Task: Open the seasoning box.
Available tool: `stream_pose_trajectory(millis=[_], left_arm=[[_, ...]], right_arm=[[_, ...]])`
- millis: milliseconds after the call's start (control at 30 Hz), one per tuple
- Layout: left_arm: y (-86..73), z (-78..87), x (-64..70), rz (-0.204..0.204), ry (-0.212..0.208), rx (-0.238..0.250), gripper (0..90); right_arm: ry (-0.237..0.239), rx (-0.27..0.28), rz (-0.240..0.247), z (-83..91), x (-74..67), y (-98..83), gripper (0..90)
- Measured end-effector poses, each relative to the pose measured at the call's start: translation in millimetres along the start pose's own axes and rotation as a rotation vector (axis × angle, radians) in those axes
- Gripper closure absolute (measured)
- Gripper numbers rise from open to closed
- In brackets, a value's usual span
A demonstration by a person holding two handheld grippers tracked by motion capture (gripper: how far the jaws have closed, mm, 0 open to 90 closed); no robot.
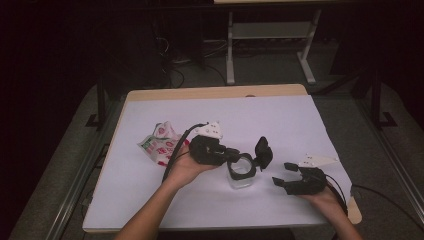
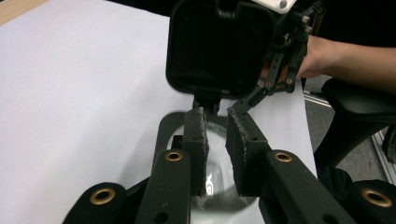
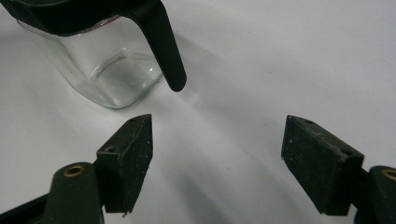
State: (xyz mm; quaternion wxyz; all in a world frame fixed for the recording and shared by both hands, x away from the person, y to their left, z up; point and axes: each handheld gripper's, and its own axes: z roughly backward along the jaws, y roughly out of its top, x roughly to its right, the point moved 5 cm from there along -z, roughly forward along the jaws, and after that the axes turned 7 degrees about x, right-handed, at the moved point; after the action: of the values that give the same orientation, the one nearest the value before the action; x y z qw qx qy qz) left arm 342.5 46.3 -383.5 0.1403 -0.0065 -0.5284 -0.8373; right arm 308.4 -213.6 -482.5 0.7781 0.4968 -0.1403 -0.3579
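Glass jar (image 1: 241,172) stood mid-table, black hinged lid (image 1: 263,151) already flipped open. Rim pinched by left gripper (image 1: 231,155), jaws clamped on it. Right gripper (image 1: 286,176) held just beside, jaws spread, empty. Snack packet (image 1: 160,142) left untouched; remaining step judged unclear.

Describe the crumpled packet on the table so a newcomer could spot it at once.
Start at the white table and look to its left half, just beyond the left gripper and the hand holding it. There lies a crumpled packet, white with red and green print. It is the only soft, colourful thing there; the glass jar nearby is clear with black fittings.
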Motion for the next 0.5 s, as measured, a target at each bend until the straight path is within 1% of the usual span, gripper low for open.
stream_pose_trajectory(millis=[33,67,133,167,233,333,367,467,500], left_arm=[[-1.8,2.2,0.2,-0.001,0.01,-0.002,75.4],[-3.5,4.6,0.9,0.006,0.016,0.003,74.8],[-7.3,9.3,2.6,0.021,0.017,0.011,74.0],[-10.1,12.2,3.3,0.02,0.024,0.002,73.0],[-14.1,15.9,5.1,0.023,0.034,0.003,72.4],[-19.8,21.0,8.4,0.03,0.039,0.001,71.4],[-24.0,24.0,10.2,0.033,0.043,-0.002,70.8],[-27.7,26.8,11.8,0.036,0.045,0.001,69.9],[-30.3,28.3,13.2,0.043,0.046,0.0,69.2]], right_arm=[[0.001,-0.001,0.0,-0.1,-0.7,0.5,24.4],[0.001,0.0,-0.001,-0.1,-1.4,0.8,24.4],[0.003,0.001,-0.004,-0.2,-2.5,0.4,24.4],[0.006,-0.003,0.002,-0.7,-2.7,0.0,24.4],[0.007,-0.002,0.004,-1.0,-2.6,0.4,24.4],[0.01,0.001,0.005,-1.4,-3.3,1.2,24.4],[0.008,-0.001,0.005,-1.1,-3.7,0.8,24.4],[0.008,0.0,0.006,-0.6,-3.6,1.2,24.4],[0.006,0.001,0.007,-0.7,-3.6,1.2,24.4]])
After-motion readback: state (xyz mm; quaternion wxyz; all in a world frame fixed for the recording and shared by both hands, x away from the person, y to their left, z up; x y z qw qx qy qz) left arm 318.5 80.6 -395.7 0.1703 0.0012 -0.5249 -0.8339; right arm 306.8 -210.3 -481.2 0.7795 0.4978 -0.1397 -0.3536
